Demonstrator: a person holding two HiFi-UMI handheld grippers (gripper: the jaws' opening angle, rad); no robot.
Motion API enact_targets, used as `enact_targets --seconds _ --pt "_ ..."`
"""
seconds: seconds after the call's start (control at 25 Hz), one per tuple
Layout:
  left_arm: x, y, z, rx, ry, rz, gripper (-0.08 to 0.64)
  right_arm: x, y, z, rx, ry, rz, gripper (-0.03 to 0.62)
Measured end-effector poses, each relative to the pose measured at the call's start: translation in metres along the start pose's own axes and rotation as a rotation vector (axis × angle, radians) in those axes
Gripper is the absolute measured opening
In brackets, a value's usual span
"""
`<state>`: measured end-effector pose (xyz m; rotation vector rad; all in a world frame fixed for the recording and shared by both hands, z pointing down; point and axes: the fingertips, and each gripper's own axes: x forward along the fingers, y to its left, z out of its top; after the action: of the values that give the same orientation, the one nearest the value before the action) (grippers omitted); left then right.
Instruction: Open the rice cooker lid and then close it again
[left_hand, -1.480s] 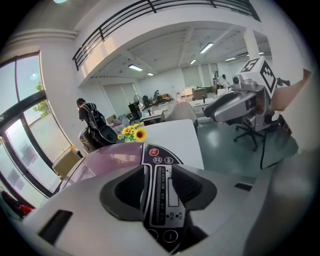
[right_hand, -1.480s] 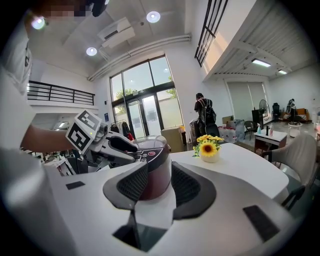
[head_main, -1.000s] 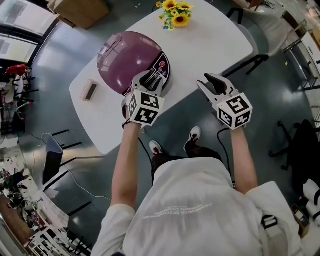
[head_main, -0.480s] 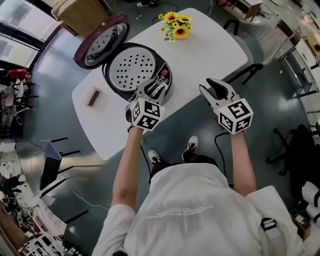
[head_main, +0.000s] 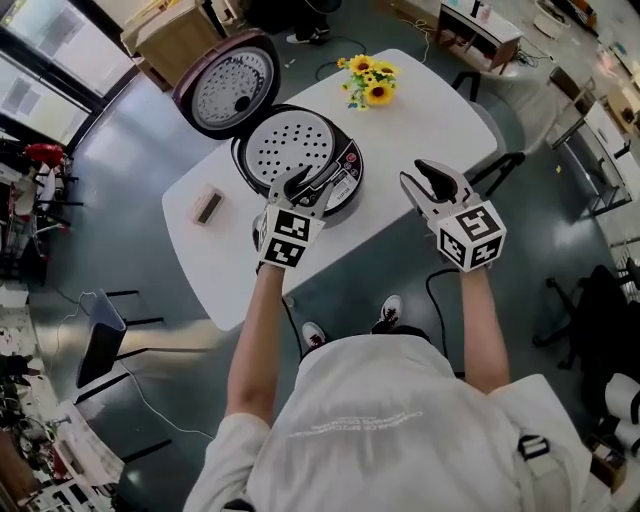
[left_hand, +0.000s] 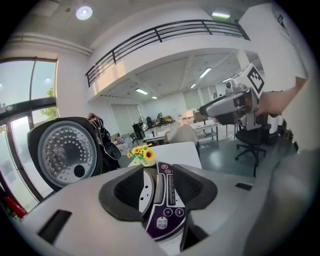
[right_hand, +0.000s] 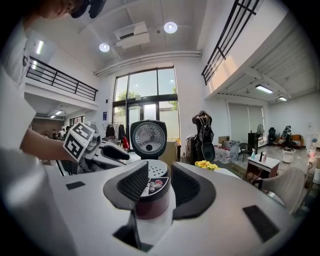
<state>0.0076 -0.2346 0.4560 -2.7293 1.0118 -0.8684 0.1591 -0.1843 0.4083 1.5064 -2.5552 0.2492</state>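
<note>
Hovering empty by one open-lidded rice cooker (head_main: 295, 145): left gripper (head_main: 303, 185) fingers (left_hand: 125, 189) just widening, right gripper (head_main: 420, 172) fingers (right_hand: 134, 186) apart.

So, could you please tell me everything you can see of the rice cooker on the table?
The rice cooker is round, with a glossy dark purple shell, and stands upright on the white table. Its lid is swung open, standing behind the body and showing a silvery dimpled inner plate. The pot opening holds a pale perforated tray. A curved control panel with buttons faces the person. The left claw, jaws just opening and empty, hangs by its front edge.
</note>
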Motion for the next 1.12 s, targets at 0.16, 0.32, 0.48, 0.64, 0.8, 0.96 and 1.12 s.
enact_targets --seconds 0.16,0.32,0.48,0.64,0.8,0.96,1.12 --pt "-0.039 0.036 0.005 -0.083 -0.069 0.043 0.19 0.016 0.02 0.025 -0.045 -0.021 0.011 0.158" --pt "-0.084 0.071 0.003 -0.179 -0.138 0.112 0.187 0.03 0.043 0.051 -0.091 -0.054 0.034 0.156" --pt "-0.127 0.102 -0.004 -0.264 -0.192 0.19 0.184 0.04 0.067 0.071 -0.133 -0.078 0.059 0.156" --pt "-0.169 0.123 -0.018 -0.298 -0.219 0.261 0.184 0.048 0.09 0.084 -0.178 -0.09 0.081 0.156" --pt "-0.198 0.136 -0.037 -0.321 -0.213 0.316 0.184 0.053 0.105 0.089 -0.205 -0.095 0.104 0.156" --pt "-0.206 0.14 -0.052 -0.361 -0.207 0.335 0.174 0.056 0.113 0.088 -0.2 -0.094 0.113 0.153" --pt "-0.197 0.137 -0.061 -0.381 -0.176 0.325 0.169 0.053 0.114 0.087 -0.2 -0.089 0.112 0.153"
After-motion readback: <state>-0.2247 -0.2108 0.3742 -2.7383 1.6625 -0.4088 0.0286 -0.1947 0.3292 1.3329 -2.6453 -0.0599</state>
